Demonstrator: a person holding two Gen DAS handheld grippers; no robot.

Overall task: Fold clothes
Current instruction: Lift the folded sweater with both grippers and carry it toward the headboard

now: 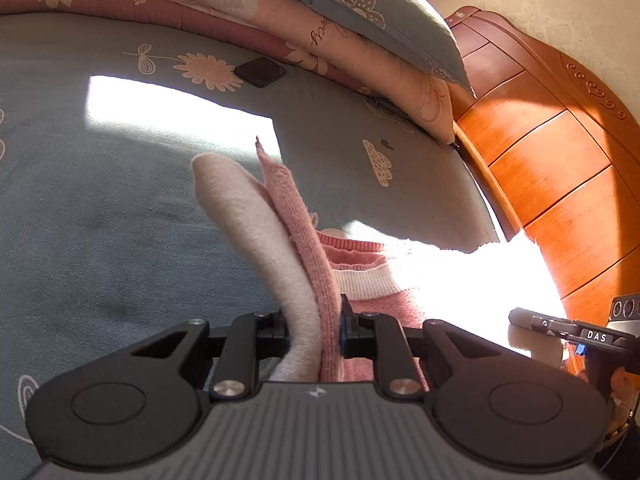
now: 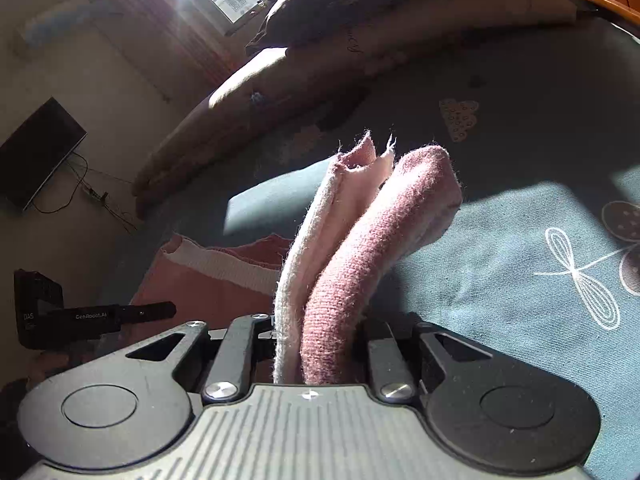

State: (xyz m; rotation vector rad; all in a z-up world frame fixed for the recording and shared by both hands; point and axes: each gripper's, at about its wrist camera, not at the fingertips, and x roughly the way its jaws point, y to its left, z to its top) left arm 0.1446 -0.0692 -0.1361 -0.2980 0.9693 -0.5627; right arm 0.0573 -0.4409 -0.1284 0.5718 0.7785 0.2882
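Left wrist view: the left gripper [image 1: 314,330] is seen from behind, its jaws closed on a bunched fold of the pink sweater [image 1: 360,280], whose pale inner side is turned outward on the left of the fold. The gripped fold stands up past the jaws, while the rest of the garment (its white ribbed band visible) lies just beyond on the blue-grey bed sheet [image 1: 100,220], partly washed out by a bright sun patch. At the far edge of the bed, a folded floral quilt [image 1: 280,16] is stacked under a blue pillow [image 1: 372,12]. A small dark square object [image 1: 260,72] lies on the sheet near the quilt. A wooden headboard [image 1: 552,152] runs along the right. The right gripper [image 1: 568,332] is seen at the right edge.

Right wrist view: the right gripper [image 2: 324,340] has its jaws clamped on another fold of the sweater [image 2: 352,260], pink knit to the right, pale lining to the left. The remainder is draped lower left over the sheet [image 2: 520,240]. The left gripper [image 2: 100,316] appears at the left, and a dark screen [image 2: 36,152] is mounted on the far wall.
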